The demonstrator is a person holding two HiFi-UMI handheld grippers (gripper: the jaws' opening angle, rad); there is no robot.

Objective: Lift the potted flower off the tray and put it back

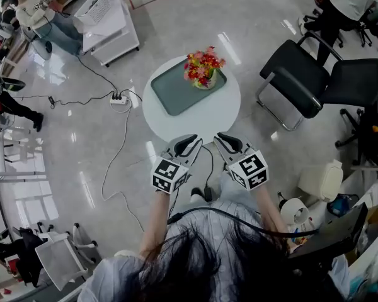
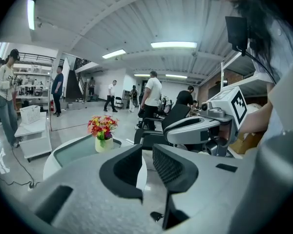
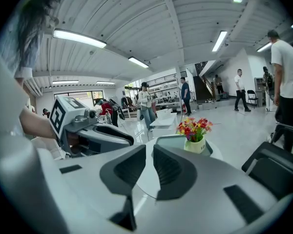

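A small cream pot of red, pink and yellow flowers (image 1: 203,68) stood upright in the far corner of a grey-green rectangular tray (image 1: 170,96) on a round white table (image 1: 195,126). Both grippers hung at the table's near edge, well apart from the pot. The left gripper (image 1: 189,143) had its fingers a narrow gap apart and held nothing. The right gripper (image 1: 227,142) had its fingers pressed together, also empty. The pictures did not show whether the lift was still to come or already finished.

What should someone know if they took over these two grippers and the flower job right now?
Left gripper: jaws slightly apart, empty.
Right gripper: shut, empty.
Both are at the table's near edge, short of the flower.
Flower: upright on the tray, at its far end.
Done: nothing gripped; can't tell if it was already lifted and returned.
Left, if not: lift it off the tray and set it back.
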